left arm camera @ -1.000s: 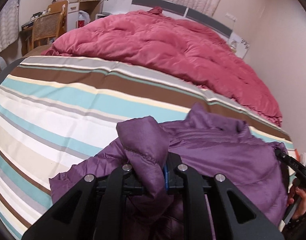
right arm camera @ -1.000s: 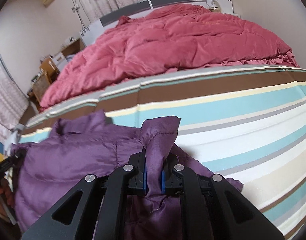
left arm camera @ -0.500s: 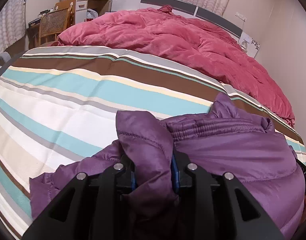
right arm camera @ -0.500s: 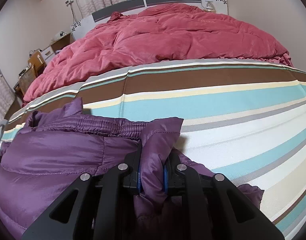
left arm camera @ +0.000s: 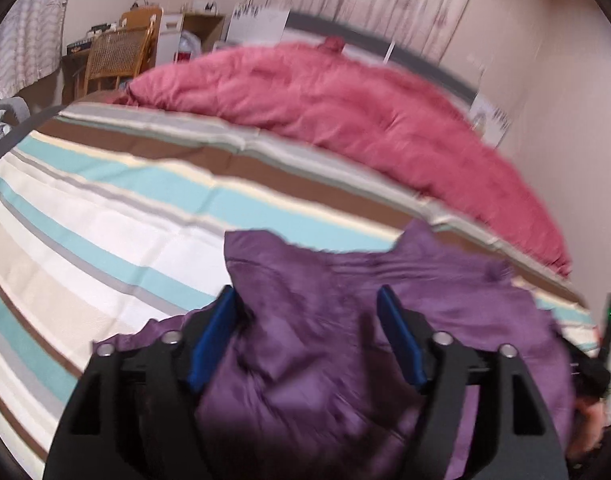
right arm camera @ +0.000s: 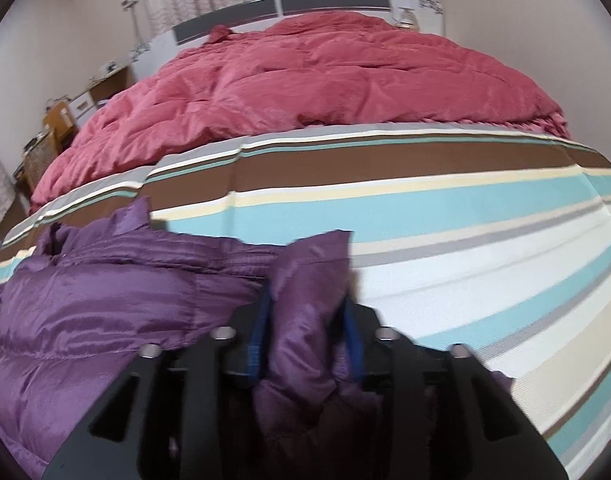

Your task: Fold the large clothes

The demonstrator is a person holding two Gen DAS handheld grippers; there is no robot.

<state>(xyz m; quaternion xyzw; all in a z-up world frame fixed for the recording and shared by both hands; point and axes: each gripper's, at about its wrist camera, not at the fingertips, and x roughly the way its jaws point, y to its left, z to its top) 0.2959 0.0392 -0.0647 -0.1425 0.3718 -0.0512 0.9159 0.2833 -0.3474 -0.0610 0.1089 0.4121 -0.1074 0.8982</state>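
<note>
The purple coat (left arm camera: 445, 320) lies on the striped sheet (left arm camera: 105, 232), near the red blanket (left arm camera: 345, 112). The left gripper (left arm camera: 305, 336) has its jaws wide apart around a fold. The right gripper (right arm camera: 307, 332) pinches another fold. Only the left view shows a chair (left arm camera: 117, 56).
</note>
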